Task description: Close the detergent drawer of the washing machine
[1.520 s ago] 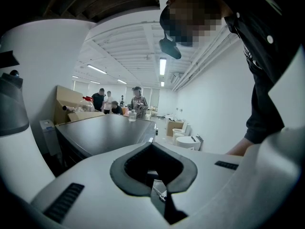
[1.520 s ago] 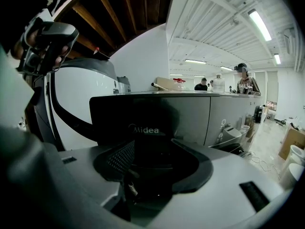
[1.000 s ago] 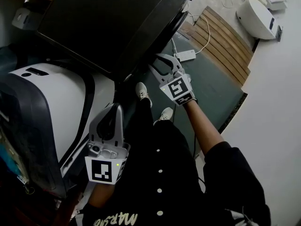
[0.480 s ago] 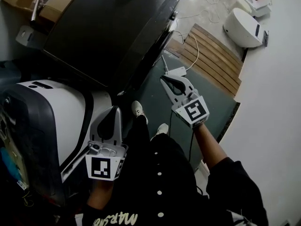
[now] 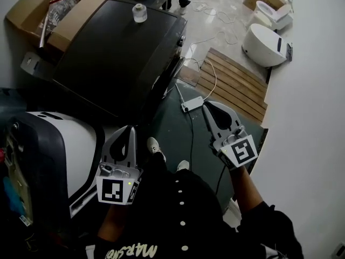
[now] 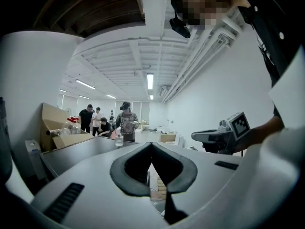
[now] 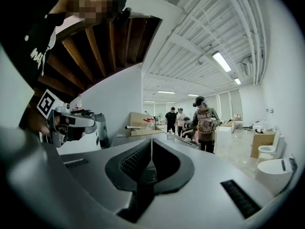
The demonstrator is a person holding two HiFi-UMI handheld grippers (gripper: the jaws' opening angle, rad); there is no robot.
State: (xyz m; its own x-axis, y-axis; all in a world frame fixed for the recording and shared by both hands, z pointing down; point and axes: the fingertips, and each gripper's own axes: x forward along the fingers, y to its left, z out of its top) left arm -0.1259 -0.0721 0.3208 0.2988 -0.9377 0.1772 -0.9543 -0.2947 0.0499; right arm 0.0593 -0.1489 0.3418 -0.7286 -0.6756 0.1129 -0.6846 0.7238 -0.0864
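The white washing machine [image 5: 59, 144] with its dark front band fills the lower left of the head view; I cannot make out its detergent drawer. My left gripper [image 5: 131, 129] hovers beside the machine's right edge, shut and empty, its pads meeting in the left gripper view [image 6: 151, 144]. My right gripper [image 5: 207, 106] is held out over the green floor mat [image 5: 205, 139], well clear of the washer. It is shut with nothing between its pads [image 7: 151, 140]. Each gripper shows in the other's view: right gripper [image 6: 202, 136], left gripper [image 7: 97, 120].
A black-topped appliance [image 5: 118, 53] with a small jar [image 5: 139, 12] stands beyond the washer, cardboard boxes [image 5: 38, 9] behind it. A power strip [image 5: 192, 104], a wooden slat mat [image 5: 232, 88] and white toilets [image 5: 264, 36] lie ahead. Several people [image 6: 125, 120] stand far off.
My right gripper has lifted away from the black appliance's side and swung right, its jaws closing on nothing. My left gripper has risen a little beside the washer.
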